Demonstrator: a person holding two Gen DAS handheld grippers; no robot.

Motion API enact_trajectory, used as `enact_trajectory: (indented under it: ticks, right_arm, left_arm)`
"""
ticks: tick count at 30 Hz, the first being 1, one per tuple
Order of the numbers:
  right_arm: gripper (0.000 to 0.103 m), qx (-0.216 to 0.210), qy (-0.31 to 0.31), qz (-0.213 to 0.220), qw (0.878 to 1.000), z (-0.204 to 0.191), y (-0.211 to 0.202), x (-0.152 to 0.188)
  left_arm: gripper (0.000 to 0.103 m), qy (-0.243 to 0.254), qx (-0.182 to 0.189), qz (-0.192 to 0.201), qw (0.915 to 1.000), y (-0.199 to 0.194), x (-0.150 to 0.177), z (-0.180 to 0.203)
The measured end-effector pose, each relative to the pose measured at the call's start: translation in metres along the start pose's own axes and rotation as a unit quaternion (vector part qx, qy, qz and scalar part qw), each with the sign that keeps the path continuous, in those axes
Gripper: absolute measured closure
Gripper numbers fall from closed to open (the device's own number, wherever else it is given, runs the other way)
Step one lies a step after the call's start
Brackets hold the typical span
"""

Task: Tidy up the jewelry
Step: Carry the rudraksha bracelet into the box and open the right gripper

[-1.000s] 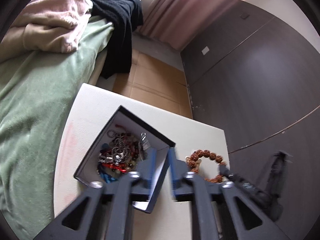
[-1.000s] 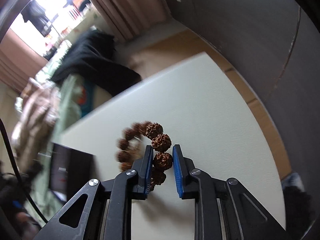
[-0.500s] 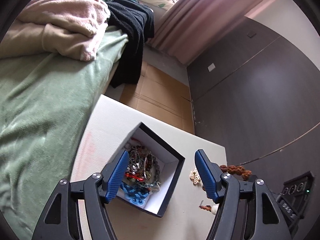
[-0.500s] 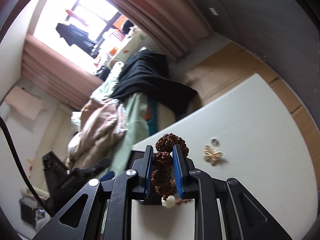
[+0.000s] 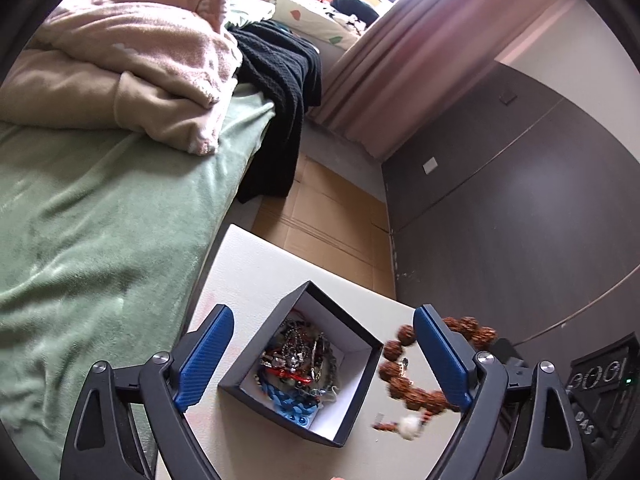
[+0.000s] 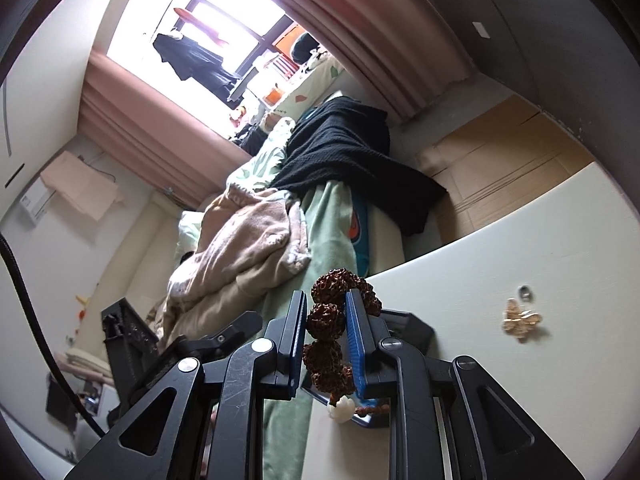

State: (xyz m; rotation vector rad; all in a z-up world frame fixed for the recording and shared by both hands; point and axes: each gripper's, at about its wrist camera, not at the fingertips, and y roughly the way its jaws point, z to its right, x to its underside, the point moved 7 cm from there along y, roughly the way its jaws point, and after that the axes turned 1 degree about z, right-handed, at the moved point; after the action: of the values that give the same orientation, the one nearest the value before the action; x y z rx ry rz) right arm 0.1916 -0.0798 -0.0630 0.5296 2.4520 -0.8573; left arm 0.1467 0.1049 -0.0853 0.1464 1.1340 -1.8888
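Bedroom, white table (image 5: 256, 264) beside green bed (image 5: 88, 220). Black box (image 5: 340, 332) holds tangled jewelry, mouth up to receive more. Left gripper (image 5: 322, 360) spread wide, straddling it. Right gripper (image 6: 326, 334) clenched on bead bracelet (image 6: 326, 320), carried aloft near box. Gold charm (image 6: 520, 320) lies apart.

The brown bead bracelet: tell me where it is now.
The brown bead bracelet hangs clamped in the right gripper, just right of the open black box.

A brown seed-bead bracelet (image 6: 329, 344) with a white end bead hangs in the air beside an open black box (image 5: 301, 364), white-lined and heaped with tangled chains and beads; a small pale ornament (image 6: 520, 321) lies on the worktop (image 6: 520, 248).
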Motion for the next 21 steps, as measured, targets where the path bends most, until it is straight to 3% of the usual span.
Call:
enact_trajectory:
  ticks: [9, 10, 11, 12, 13, 21]
  right_arm:
    - [0.080, 0.077, -0.031, -0.014, 0.996, 0.000, 0.028, 0.017]
    - [0.080, 0.075, -0.032, -0.020, 0.996, -0.002, 0.033, 0.019]
    - [0.072, 0.060, -0.030, -0.037, 0.997, -0.005, 0.041, 0.024]
    - [0.058, 0.042, -0.026, -0.058, 0.997, -0.007, 0.049, 0.030]
    - [0.053, 0.020, -0.019, -0.082, 0.996, -0.008, 0.057, 0.036]
    - [0.052, 0.051, 0.018, -0.057, 0.997, 0.026, 0.031, 0.025]
  left_arm:
    - [0.012, -0.014, 0.009, -0.002, 0.9999, -0.002, -0.003, -0.007]
    - [0.012, -0.016, 0.010, -0.001, 0.9998, -0.003, -0.003, -0.008]
    - [0.012, -0.017, 0.011, 0.000, 0.9998, -0.004, -0.003, -0.008]
    - [0.012, -0.017, 0.011, 0.001, 0.9998, -0.005, -0.004, -0.009]
    - [0.012, -0.017, 0.011, 0.000, 0.9998, -0.005, -0.004, -0.010]
    - [0.012, -0.023, 0.004, 0.007, 0.9997, -0.010, -0.009, -0.017]
